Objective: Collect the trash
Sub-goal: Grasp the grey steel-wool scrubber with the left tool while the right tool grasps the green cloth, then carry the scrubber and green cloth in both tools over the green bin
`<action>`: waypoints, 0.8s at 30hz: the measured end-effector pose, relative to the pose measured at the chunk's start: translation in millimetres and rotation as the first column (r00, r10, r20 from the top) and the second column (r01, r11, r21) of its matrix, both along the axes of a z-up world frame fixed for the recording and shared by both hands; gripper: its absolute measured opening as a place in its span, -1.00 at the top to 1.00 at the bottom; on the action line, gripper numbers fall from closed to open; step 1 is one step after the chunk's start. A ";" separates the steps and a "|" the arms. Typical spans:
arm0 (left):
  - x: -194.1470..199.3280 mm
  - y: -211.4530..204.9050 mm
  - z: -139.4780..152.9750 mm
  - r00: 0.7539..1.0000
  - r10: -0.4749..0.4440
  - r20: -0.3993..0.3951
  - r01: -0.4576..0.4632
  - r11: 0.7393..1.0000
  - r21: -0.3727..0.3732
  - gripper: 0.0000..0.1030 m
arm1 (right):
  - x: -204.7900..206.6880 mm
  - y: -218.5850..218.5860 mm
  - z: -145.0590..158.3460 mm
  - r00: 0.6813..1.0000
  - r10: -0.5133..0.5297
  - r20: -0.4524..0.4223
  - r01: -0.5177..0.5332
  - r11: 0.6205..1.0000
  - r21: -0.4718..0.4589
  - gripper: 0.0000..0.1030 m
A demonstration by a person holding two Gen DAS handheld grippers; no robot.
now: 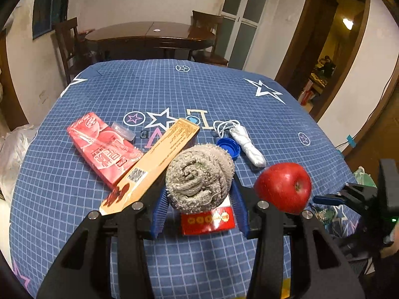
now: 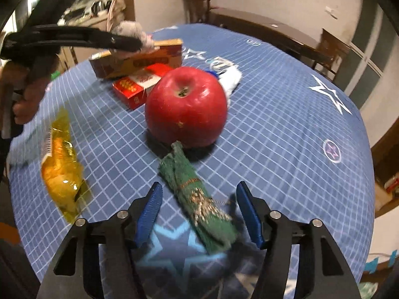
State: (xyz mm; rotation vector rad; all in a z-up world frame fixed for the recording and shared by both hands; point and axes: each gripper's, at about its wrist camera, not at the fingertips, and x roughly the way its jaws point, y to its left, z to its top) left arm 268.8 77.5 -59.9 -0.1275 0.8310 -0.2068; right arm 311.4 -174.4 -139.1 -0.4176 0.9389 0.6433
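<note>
Left gripper (image 1: 199,199): its blue fingers (image 1: 159,211) press against both sides of a rolled grey towel (image 1: 199,177), clamped on it. In the right wrist view the towel sits above the boxes, seemingly lifted off the cloth.
Right gripper (image 2: 199,214): jaws spread wide, gripping nothing; a green wrapper (image 2: 199,199) lies on the cloth between the blue fingers (image 2: 149,211) without touching either.
Landmark: red apple (image 2: 185,114), resting stem-up on the blue checked tablecloth (image 2: 286,149).
Green wrapper: crumpled, with gold print; its far tip lies just at the apple's near base, the rest running back toward the right gripper.
Yellow wrapper (image 2: 62,172): shiny, crinkled, well to the left of the apple in the right wrist view, flat on the cloth.
Small red box (image 2: 137,84): just behind the apple on the left, with gold lettering; in the left wrist view it sits below the towel.
Long tan carton (image 1: 149,164): behind the apple, beyond the small red box, lying at a slant.
Red tissue pack (image 1: 104,147): on the far side of the tan carton from the apple.
Blue bottle cap (image 1: 228,147): behind the apple, beside a white bundled cable (image 1: 249,144).
Clear plastic scrap (image 1: 123,129): beyond the red tissue pack, far from the apple.
Dark wooden table (image 1: 149,35): past the cloth's far edge.
</note>
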 end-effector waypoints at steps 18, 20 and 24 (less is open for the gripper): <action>-39.5 -21.0 0.8 0.997 -0.032 0.072 0.034 0.999 -0.029 0.15 | -39.5 -3.5 10.3 0.970 -0.230 0.082 0.217 0.966 0.143 0.54; -50.3 -25.4 3.0 0.994 -0.028 0.101 0.031 0.999 -0.025 0.15 | -50.7 -7.6 18.8 0.955 -0.276 0.106 0.253 0.949 0.187 0.54; -76.9 -39.9 7.8 0.984 -0.029 0.175 0.030 1.000 0.001 0.15 | -74.0 -14.5 38.4 0.915 -0.365 0.170 0.313 0.911 0.268 0.55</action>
